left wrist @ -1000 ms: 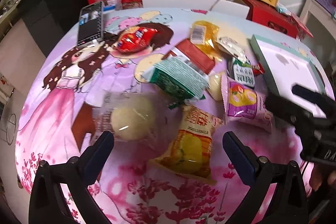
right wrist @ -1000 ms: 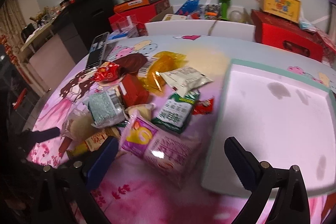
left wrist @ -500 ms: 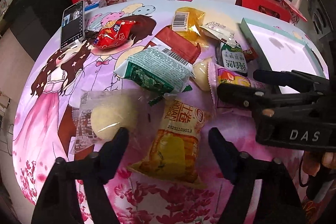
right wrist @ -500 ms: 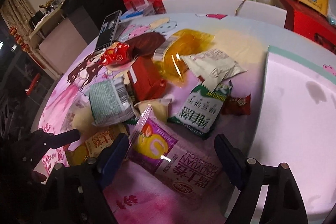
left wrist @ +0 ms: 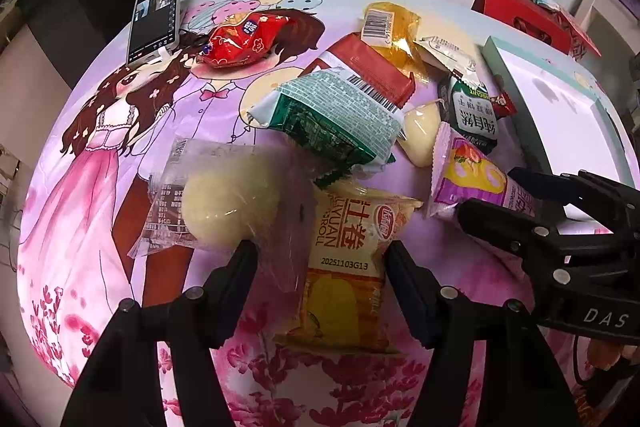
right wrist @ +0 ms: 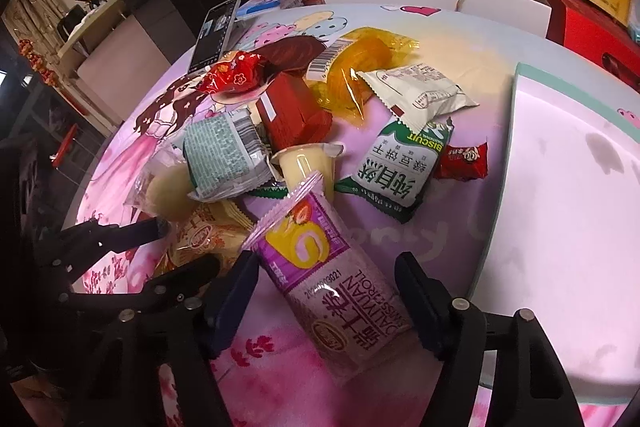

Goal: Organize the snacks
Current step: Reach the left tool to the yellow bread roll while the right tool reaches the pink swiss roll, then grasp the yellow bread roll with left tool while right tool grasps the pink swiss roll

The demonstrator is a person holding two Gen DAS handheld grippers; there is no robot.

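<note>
A heap of snack packets lies on a round cartoon-print table. In the left wrist view my left gripper [left wrist: 320, 259] straddles a yellow roll-cake packet [left wrist: 348, 267]. Its jaws are closing; the right finger touches the packet's edge and the left finger rests on a clear bun packet [left wrist: 228, 199]. In the right wrist view my right gripper [right wrist: 324, 267] straddles a purple swiss-roll packet [right wrist: 332, 287]. Its jaws are closing too, with a gap still showing at the right pad. Each gripper shows in the other's view: the right gripper [left wrist: 490, 191] and the left gripper [right wrist: 186, 245].
A white tray with a teal rim [right wrist: 560, 187] sits to the right of the heap. A green packet [left wrist: 332, 115], a biscuit pack [right wrist: 404, 163], a jelly cup [right wrist: 304, 163] and an orange packet [right wrist: 360, 75] crowd the middle. A phone [left wrist: 154, 17] lies far left. Boxes stand behind the table.
Both pairs of jaws have narrowed around their packets. The right gripper has dropped lower and closer over the purple packet, and it has come nearer in the left wrist view.
</note>
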